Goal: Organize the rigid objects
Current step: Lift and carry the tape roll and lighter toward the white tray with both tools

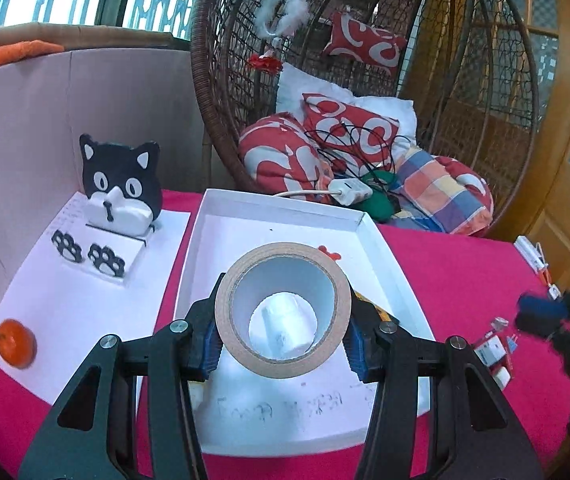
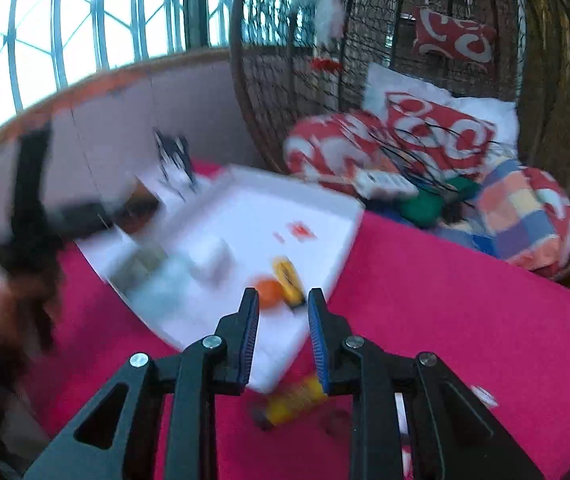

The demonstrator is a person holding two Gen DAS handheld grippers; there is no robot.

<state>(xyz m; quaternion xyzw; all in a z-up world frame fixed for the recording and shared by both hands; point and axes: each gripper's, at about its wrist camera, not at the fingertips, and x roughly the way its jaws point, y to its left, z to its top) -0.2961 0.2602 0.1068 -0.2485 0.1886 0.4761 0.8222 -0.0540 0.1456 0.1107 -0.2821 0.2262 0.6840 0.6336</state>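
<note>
Left gripper (image 1: 283,336) clamps the tape roll (image 1: 283,310) above the white tray (image 1: 389,256), frame centre. Right gripper (image 2: 283,336) fingers stand narrowly apart, empty. Next move, by judgement: lower the roll into the tray and release.

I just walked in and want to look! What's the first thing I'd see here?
Probably the big roll of brown tape, clamped in the left hand-held gripper above the white tray on the pink tablecloth. Next, the black-and-white cat figure standing on white paper to the tray's left. The right hand-held gripper holds nothing near the tray's corner.
</note>
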